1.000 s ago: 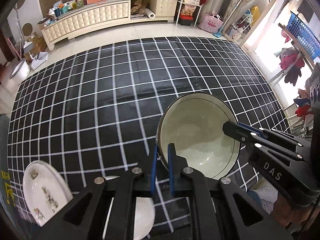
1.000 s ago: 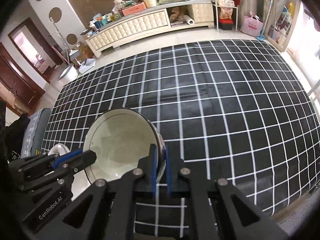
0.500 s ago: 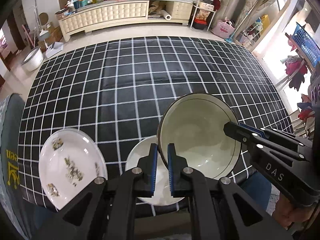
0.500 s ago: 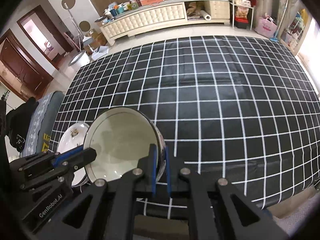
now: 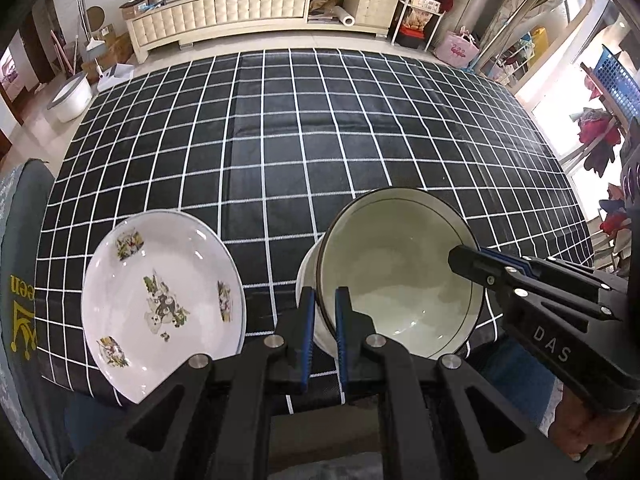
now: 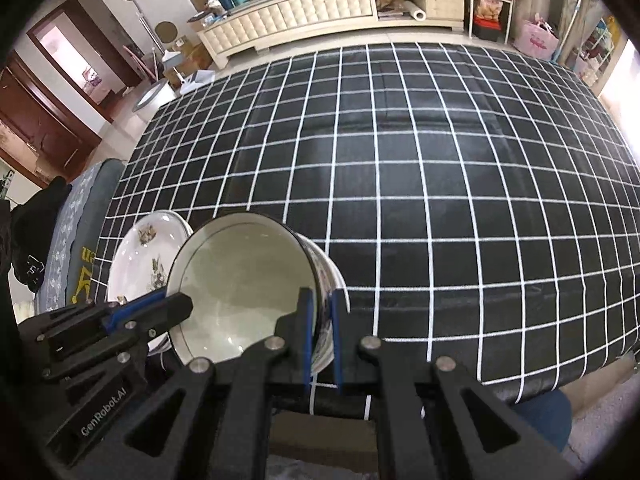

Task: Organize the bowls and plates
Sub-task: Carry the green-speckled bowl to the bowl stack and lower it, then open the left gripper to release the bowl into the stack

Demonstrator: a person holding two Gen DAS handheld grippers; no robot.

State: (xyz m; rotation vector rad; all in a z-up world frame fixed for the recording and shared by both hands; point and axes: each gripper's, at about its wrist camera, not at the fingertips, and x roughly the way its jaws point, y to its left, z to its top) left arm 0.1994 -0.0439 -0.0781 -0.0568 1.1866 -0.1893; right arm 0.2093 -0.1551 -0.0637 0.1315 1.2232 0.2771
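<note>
A large pale bowl with a dark rim (image 5: 400, 276) hangs above the table's near edge, held on both sides. My left gripper (image 5: 322, 320) is shut on its left rim. My right gripper (image 6: 320, 332) is shut on its right rim; the bowl also shows in the right wrist view (image 6: 240, 284). A plain white plate (image 5: 306, 276) lies on the table right under the bowl, mostly hidden. A white plate with flower prints (image 5: 160, 304) lies to the left near the front edge, also in the right wrist view (image 6: 144, 256).
The table carries a black cloth with a white grid (image 5: 320, 140). A grey chair back (image 5: 20, 280) stands at the left edge. A long cream cabinet (image 5: 240, 8) and shelves stand beyond the table.
Both grippers have pulled back toward the table's near edge with the bowl. The flowered plate and the plain plate have come further into view; the bowl now hangs over the plain plate.
</note>
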